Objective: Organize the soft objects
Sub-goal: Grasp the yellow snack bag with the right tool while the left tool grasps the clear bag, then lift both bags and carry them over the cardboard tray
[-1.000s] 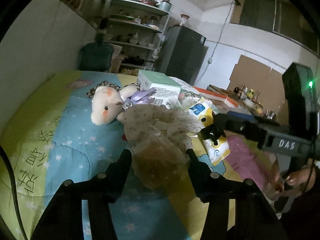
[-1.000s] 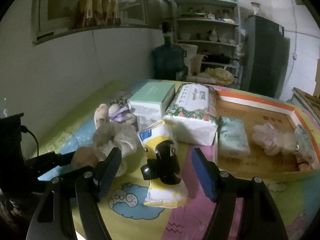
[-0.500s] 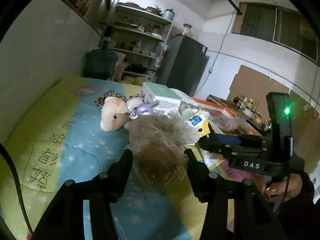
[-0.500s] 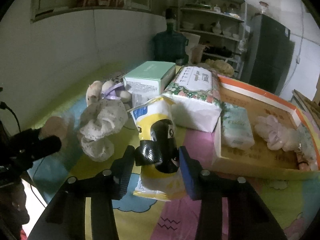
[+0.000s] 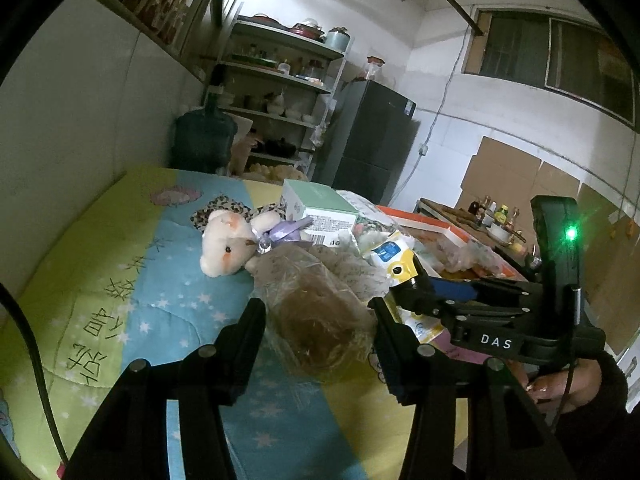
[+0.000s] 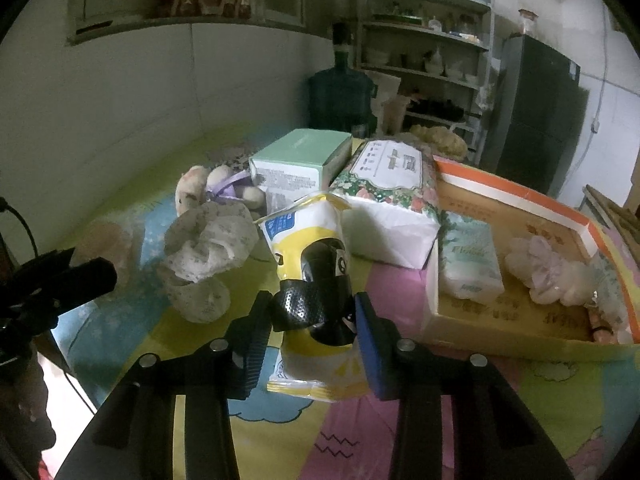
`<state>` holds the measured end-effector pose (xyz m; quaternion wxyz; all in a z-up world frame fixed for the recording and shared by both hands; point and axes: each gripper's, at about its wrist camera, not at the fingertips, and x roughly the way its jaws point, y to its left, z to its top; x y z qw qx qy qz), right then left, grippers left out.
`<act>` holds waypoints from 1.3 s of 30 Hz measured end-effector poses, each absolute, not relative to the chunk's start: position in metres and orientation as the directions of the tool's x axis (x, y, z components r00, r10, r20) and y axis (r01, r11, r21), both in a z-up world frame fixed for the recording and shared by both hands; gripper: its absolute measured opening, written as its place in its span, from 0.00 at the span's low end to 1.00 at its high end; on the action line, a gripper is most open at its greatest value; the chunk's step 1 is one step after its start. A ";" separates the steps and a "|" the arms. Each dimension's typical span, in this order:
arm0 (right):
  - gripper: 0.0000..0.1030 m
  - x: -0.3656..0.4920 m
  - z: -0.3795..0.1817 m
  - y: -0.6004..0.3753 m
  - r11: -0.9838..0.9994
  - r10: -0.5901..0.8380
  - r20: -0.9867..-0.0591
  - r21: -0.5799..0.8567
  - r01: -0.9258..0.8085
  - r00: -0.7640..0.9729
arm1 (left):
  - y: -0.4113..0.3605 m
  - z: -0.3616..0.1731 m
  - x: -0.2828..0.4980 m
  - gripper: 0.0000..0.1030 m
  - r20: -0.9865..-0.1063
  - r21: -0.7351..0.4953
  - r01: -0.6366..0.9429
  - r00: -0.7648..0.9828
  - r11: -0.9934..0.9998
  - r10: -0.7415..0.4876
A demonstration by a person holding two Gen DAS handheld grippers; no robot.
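From the left wrist, the left gripper [image 5: 318, 316] has its jaws clamped on a clear plastic bag of brown stuffing [image 5: 316, 320], lifted over the star-patterned quilt [image 5: 168, 308] near a cream teddy bear [image 5: 224, 246]. From the right wrist, the right gripper [image 6: 312, 316] has just been closing its jaws, now pressed on a yellow-and-white soft packet with a black penguin figure [image 6: 316, 276], beside the orange-rimmed cardboard tray [image 6: 520, 320].

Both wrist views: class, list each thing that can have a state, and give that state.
Left gripper: shut on bagged bun, held above the quilt.
Right gripper: just closing, shut on yellow pack.
Bear: lying on quilt.
Tray: holds a tissue pack.
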<state>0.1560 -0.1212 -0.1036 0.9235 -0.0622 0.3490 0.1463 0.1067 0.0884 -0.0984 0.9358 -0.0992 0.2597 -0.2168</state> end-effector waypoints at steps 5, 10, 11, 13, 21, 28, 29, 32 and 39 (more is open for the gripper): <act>0.41 0.151 -0.098 -0.126 0.953 0.231 -0.646 -0.003 -0.304 0.728 | 0.088 -0.096 0.106 0.51 -0.432 -0.296 0.356 0.777 0.886 -0.457; 0.41 0.149 -0.089 -0.131 0.952 0.249 -0.625 0.019 -0.305 0.740 | 0.085 -0.091 0.106 0.51 -0.425 -0.290 0.358 0.783 0.887 -0.455; 0.41 0.148 -0.086 -0.132 0.953 0.251 -0.619 0.021 -0.304 0.744 | 0.084 -0.089 0.106 0.51 -0.421 -0.289 0.361 0.784 0.887 -0.456; 0.41 0.147 -0.083 -0.133 0.953 0.253 -0.611 0.024 -0.302 0.750 | 0.082 -0.086 0.106 0.51 -0.416 -0.280 0.366 0.787 0.888 -0.456; 0.41 0.144 -0.074 -0.142 0.957 0.252 -0.585 0.031 -0.289 0.771 | 0.065 -0.072 0.109 0.51 -0.412 -0.251 0.383 0.789 0.889 -0.456; 0.41 0.141 -0.067 -0.151 0.961 0.247 -0.566 0.038 -0.275 0.787 | 0.045 -0.060 0.114 0.51 -0.410 -0.243 0.401 0.783 0.884 -0.467; 0.41 0.140 -0.067 -0.152 0.961 0.246 -0.564 0.038 -0.273 0.788 | 0.043 -0.059 0.115 0.51 -0.409 -0.244 0.403 0.782 0.882 -0.470; 0.41 0.138 -0.065 -0.158 0.963 0.243 -0.556 0.041 -0.266 0.795 | 0.034 -0.053 0.118 0.51 -0.407 -0.243 0.412 0.778 0.878 -0.478; 0.41 0.136 -0.059 -0.174 0.970 0.227 -0.538 0.047 -0.241 0.812 | 0.010 -0.044 0.127 0.50 -0.414 -0.247 0.430 0.763 0.868 -0.496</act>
